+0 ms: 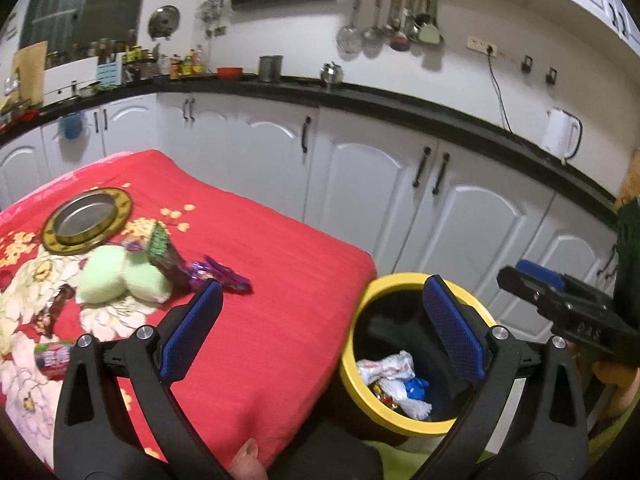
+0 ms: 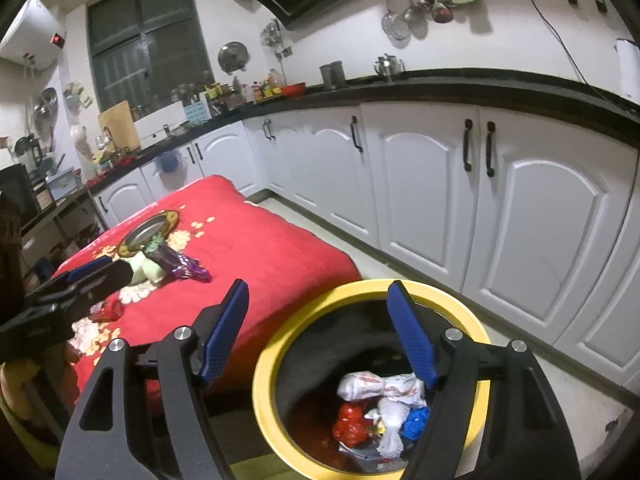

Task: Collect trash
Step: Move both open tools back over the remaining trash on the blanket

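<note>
Red floral tablecloth spreads ahead-left of both tools, clutter laid out in reach. Yellow-rimmed bin sits directly under the right gripper, likely parked at the table edge for short drops; wrappers lie inside. Purple wrapper waits just beyond the left gripper. Both grippers spread, empty.

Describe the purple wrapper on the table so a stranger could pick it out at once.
Start at the table under the red floral cloth, beside the yellow-rimmed bin. Near the round metal dish lie two pale green balls and some wrappers. The purple wrapper is the shiny crinkled one nearest the bin side of that cluster, its metallic violet unlike the dark brown wrapper beside it.
</note>
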`<state>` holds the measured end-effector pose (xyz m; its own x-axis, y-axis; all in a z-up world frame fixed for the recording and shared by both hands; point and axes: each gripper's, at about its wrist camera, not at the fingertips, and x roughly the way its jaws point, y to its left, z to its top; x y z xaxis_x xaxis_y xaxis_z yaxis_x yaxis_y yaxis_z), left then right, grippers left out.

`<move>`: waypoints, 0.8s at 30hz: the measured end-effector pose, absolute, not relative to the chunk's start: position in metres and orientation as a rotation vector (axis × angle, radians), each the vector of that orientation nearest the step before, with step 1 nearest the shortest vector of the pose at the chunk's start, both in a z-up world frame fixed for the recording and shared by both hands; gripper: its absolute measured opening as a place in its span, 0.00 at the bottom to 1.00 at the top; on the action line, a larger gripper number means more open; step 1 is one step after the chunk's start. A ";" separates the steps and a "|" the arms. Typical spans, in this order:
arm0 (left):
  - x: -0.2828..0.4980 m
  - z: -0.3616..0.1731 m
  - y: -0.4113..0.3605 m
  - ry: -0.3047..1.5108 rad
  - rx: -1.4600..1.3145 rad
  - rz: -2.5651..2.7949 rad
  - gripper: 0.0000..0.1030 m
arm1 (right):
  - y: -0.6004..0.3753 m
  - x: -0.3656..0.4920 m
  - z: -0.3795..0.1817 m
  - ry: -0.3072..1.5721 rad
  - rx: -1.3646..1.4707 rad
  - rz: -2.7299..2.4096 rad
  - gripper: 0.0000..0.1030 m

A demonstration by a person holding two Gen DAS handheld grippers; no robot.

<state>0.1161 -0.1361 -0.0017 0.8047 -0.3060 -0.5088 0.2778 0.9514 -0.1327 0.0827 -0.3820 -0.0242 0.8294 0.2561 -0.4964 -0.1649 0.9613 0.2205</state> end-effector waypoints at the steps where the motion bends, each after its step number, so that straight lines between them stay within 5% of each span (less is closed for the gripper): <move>1: 0.116 0.000 -0.132 0.549 -0.057 -0.307 0.89 | -0.378 0.082 -0.022 0.545 0.170 0.234 0.67; 24: 0.123 0.015 -0.037 0.502 -0.042 -0.122 0.89 | -0.273 0.097 -0.002 0.510 0.059 0.453 0.68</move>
